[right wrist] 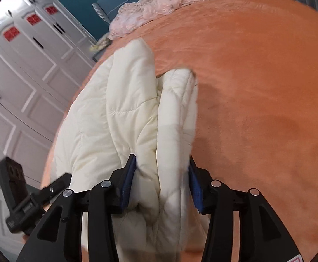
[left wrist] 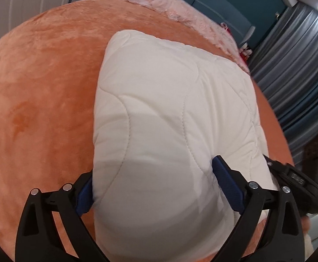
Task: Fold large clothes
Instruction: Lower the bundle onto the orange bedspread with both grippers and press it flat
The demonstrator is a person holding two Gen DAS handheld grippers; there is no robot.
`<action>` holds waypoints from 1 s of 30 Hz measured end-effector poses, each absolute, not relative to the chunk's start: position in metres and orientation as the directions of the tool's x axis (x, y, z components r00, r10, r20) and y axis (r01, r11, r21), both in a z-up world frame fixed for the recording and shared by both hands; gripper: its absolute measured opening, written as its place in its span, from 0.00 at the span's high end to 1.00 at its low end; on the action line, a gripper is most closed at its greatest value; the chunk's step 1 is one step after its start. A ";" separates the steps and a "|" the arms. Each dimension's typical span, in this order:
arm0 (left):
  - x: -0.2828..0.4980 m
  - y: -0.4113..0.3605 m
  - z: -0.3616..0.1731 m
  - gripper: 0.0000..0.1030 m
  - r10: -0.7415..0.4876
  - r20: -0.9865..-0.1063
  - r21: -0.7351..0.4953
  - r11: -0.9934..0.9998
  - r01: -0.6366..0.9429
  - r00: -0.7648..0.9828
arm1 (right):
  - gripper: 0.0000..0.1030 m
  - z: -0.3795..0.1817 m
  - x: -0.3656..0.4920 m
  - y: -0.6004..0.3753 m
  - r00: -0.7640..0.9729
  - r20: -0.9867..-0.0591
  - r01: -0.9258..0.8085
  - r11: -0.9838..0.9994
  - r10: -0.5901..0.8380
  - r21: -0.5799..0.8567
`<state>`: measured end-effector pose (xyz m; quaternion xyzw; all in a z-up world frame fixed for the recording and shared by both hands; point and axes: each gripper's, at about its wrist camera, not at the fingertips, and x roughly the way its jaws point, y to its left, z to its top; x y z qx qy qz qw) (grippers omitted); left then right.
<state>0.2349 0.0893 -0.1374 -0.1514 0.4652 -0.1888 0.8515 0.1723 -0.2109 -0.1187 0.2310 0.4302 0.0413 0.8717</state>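
A thick cream quilted piece [left wrist: 169,100] lies folded on the orange bed cover [left wrist: 38,83]. My left gripper [left wrist: 154,170] stands wide open over its near end. The padding bulges up between the blue pads [left wrist: 226,185], and the left pad sits at the piece's left edge. In the right wrist view the same quilted piece [right wrist: 115,109] lies bunched in long rolls. My right gripper [right wrist: 161,160] is shut on a thick doubled fold, with a blue pad touching each side. What lies under the fold is hidden.
A pink lacy blanket [left wrist: 165,2] is heaped at the head of the bed, against a teal headboard [left wrist: 224,4]. Grey curtains [left wrist: 290,65] hang on one side and white wardrobe doors [right wrist: 16,76] on the other. The orange cover [right wrist: 257,87] spreads wide beside the piece.
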 end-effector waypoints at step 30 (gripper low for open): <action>0.170 0.059 -0.143 0.06 -0.167 -0.901 -0.137 0.985 0.103 0.401 | 0.88 -0.129 0.121 -0.141 0.483 -0.875 0.141 0.988 -0.019 0.056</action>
